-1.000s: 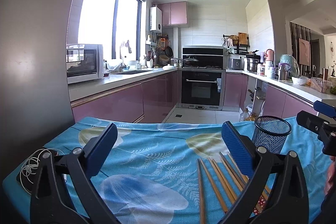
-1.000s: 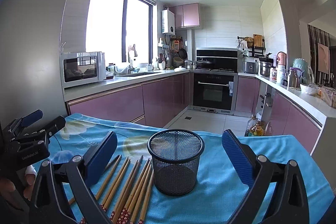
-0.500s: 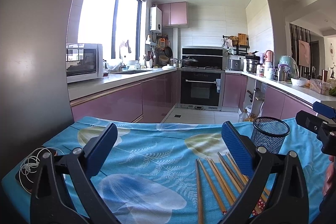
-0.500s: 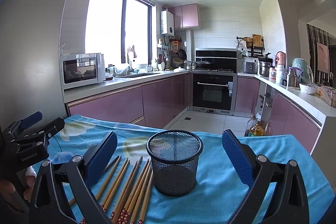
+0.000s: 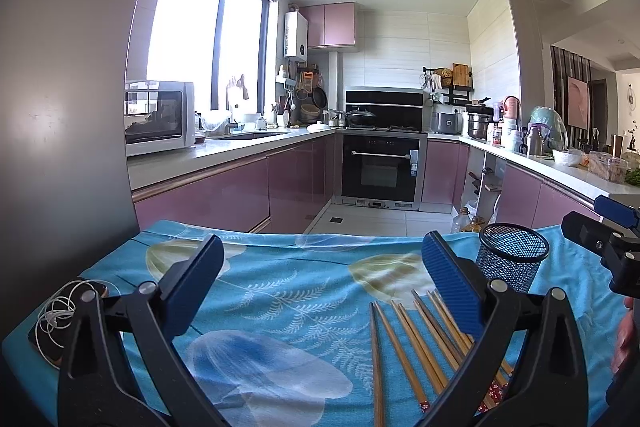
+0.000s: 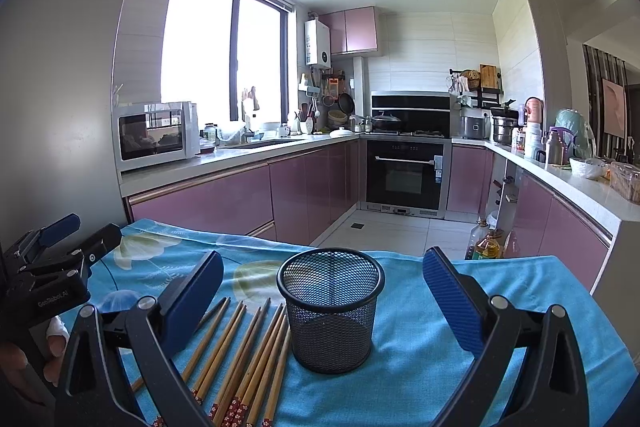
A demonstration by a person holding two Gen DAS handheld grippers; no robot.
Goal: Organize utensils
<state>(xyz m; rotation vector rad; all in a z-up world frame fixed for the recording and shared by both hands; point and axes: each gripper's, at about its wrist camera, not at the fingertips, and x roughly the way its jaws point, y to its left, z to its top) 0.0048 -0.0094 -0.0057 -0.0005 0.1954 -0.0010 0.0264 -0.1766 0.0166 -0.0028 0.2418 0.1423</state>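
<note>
Pink kitchen cabinets stand behind a surface (image 6: 460, 339) draped in a blue leaf-print cloth. Both tools hover empty with jaws spread wide: the left tool (image 5: 320, 287) and the right tool (image 6: 322, 291). Directly ahead of the right tool, between its fingers, stands the black mesh holder (image 6: 331, 311), which looks empty. Wooden chopsticks (image 6: 240, 351) lie flat in a row just left of it, under the right tool's left finger. By my reading, nothing is sorted yet; every chopstick remains to be placed.
</note>
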